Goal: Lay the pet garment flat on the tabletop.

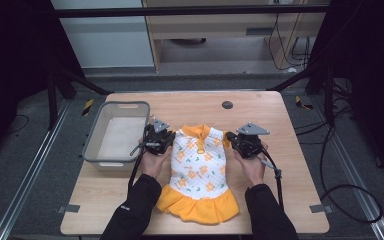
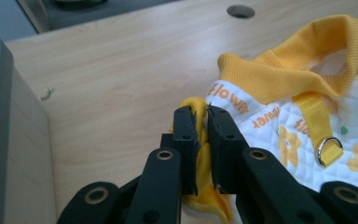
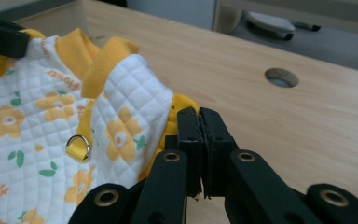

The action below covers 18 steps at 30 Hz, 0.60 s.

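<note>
Small dress (image 1: 200,170), white quilted top with orange flowers, yellow collar and yellow skirt, flat on wooden table (image 1: 280,165), collar end away from the person, skirt end near the table's front edge.

Left gripper (image 1: 166,141) at the dress's left shoulder, held from behind by left hand (image 1: 154,161); forearm in black sleeve (image 1: 132,210) up from bottom of high view, angled slightly inward. In left gripper view: jaws nearly together, pinching a fold of yellow sleeve trim between the pads; collar (image 2: 298,60) just right of and beyond the jaws, metal ring (image 2: 330,150) on a yellow strap to their right, grey bin (image 2: 0,140) well off to their left.

Right gripper (image 1: 234,139) at the dress's right shoulder, right hand (image 1: 252,167) gripping from behind, forearm mirrored to the left one. In right gripper view: jaws closed almost flush on yellow sleeve trim at the shoulder edge; quilted top left of the jaws, round hole (image 3: 281,77) in table beyond and right of them.

Both grippers level with each other, one on each side of the collar.
</note>
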Available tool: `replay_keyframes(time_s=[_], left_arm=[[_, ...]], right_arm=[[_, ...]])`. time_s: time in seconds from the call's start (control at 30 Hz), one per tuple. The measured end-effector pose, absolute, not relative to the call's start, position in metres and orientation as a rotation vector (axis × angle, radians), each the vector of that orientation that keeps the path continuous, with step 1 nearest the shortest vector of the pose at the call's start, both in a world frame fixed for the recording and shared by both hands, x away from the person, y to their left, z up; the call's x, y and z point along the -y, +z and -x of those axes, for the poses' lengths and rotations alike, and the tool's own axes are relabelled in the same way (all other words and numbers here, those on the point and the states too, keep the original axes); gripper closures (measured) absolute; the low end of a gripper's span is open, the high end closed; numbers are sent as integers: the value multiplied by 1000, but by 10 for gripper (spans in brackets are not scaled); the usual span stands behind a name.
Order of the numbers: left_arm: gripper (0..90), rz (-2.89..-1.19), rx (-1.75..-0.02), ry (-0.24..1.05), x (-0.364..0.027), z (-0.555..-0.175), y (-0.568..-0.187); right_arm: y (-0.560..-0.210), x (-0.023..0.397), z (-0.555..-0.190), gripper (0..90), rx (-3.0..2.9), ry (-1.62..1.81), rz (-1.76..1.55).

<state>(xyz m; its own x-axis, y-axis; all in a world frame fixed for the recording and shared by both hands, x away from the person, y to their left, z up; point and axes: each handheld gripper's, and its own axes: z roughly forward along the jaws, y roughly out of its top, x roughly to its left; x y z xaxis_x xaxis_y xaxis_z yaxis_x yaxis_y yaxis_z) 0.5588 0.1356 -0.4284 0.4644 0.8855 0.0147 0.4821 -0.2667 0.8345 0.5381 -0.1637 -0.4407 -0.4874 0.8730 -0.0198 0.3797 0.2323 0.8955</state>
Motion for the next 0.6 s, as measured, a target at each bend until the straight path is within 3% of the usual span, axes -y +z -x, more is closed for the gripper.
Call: replay_keyframes(time_s=[0.1, 0.2, 0.23, 0.6], left_arm=[[750, -1890, -1179, 620, -133, -572, -428], [650, -1855, -1243, 546, -133, -584, -434], [618, -1855, -1243, 546, -133, -584, -434], [493, -1866, -1102, 520, -154, -546, -404]], right_arm=[[-441, 164, -552, 846, -1930, 1160, -1206], [-445, 166, -561, 732, -1902, 1107, -1266], [-445, 166, -561, 732, -1902, 1107, -1266], [-421, 192, -536, 624, -1943, 1220, -1221]])
